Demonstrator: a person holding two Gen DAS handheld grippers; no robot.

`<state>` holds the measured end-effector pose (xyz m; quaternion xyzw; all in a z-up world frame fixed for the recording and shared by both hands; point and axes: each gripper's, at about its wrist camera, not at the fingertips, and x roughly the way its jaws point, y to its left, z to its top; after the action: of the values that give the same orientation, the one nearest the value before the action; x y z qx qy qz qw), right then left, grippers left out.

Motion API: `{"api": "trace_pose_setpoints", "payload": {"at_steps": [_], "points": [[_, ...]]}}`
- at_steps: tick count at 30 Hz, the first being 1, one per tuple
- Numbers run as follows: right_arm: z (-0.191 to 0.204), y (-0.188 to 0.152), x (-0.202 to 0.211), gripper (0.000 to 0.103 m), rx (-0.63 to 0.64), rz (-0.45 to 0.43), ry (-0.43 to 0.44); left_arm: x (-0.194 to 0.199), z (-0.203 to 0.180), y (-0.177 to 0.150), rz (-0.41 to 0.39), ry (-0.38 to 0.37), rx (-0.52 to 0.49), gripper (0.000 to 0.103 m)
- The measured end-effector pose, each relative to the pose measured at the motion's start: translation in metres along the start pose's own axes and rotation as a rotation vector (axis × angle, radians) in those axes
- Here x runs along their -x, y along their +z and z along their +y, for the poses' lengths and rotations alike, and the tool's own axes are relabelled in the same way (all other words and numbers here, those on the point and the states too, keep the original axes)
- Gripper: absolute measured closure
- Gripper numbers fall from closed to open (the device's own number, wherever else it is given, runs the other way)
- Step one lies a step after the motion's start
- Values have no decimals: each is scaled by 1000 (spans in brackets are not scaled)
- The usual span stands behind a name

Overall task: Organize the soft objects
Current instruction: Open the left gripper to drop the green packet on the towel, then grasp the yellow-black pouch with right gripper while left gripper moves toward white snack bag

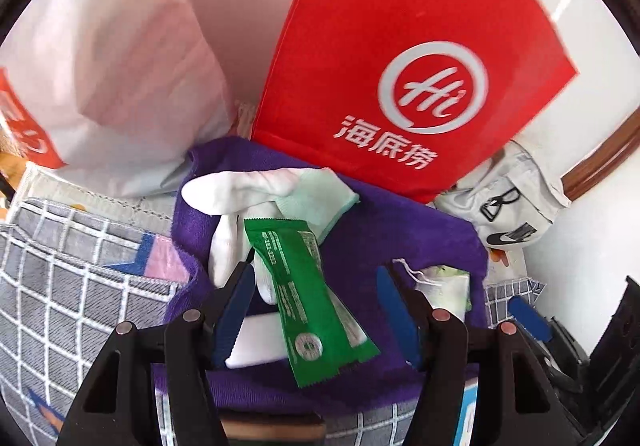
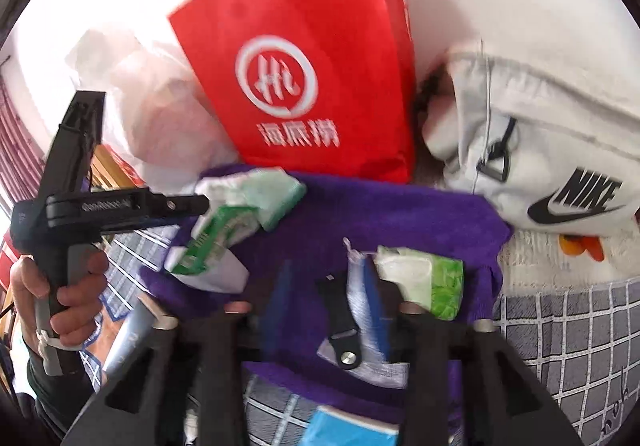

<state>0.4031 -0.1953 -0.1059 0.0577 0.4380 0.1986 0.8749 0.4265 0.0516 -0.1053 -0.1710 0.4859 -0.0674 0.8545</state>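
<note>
The green packet (image 1: pixel 310 302) looks light and slippery — pinch its flat middle. Both grippers — left gripper (image 1: pixel 316 310), right gripper (image 2: pixel 328 314) — have fingers apart, holding nothing.

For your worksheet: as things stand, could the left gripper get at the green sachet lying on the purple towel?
Probably yes. The green sachet lies uncovered on the purple towel, right between the open fingers of the left gripper, and nothing lies over it. It rests partly on white socks, so they might get pinched too.
</note>
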Motion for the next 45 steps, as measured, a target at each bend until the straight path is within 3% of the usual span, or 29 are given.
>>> {"api": "trace_pose_setpoints", "payload": {"at_steps": [6,17,22,27,39,45], "points": [[29,-25,33,30,40,-13,11,35,-11,-33,-1,35,-78,41],[79,-129,91,24,76,66,44,104,14,-119,-53,44,-60,41],[94,-176,110,21,90,70,19,114,26,-161,-54,65,-60,40],[87,-214,99,21,43,104,6,111,45,-198,-35,69,-39,40],[84,-221,49,20,-53,169,-14,98,69,-227,5,50,-27,40],[94,-223,36,21,-65,148,-86,94,77,-233,20,49,-16,40]]}}
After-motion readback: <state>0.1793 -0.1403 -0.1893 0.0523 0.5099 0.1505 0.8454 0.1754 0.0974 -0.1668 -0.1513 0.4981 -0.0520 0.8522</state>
